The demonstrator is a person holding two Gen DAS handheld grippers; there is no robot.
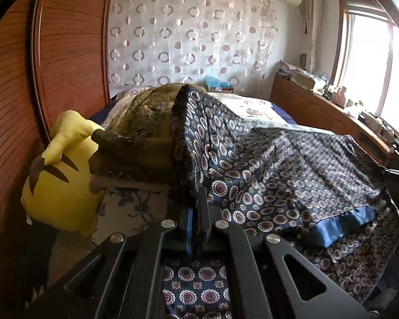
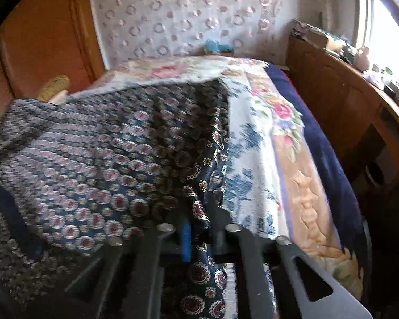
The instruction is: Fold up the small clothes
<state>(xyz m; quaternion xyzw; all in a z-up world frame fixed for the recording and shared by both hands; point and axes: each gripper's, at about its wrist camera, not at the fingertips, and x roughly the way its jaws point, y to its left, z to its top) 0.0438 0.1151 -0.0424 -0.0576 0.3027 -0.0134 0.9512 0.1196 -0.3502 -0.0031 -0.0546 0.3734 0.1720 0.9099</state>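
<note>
L tongs [image 1: 199,212]: pressed together, pinching an edge of the navy medallion-print garment [image 1: 279,164]; cloth rises from the pinch into a raised ridge, then drapes down to the right over the bed. R tongs [image 2: 199,226]: closed too, a fold of the same garment caught between the pads, fabric trailing under the linkage. That view is smeared w/ motion blur, so exact pad contact is hard to read.

Garment lies spread across the floral bedspread [image 2: 255,143], a blue satin band [image 1: 343,226] showing at one hem. An olive knit piece [image 1: 146,122] sits heaped beside the ridge, yellow plush toy [image 1: 58,175] at far left against the wooden wardrobe [image 1: 66,53].

Step, as I judge it: both edges gripped, mid-fold, carrying one side over. Next calls for moving both tongs together, keeping the edge taut and level, laying it flat on the far half w/o dragging the rest, then letting go.

Pose: both tilt downward toward the bed, L looks steady, R in motion.
</note>
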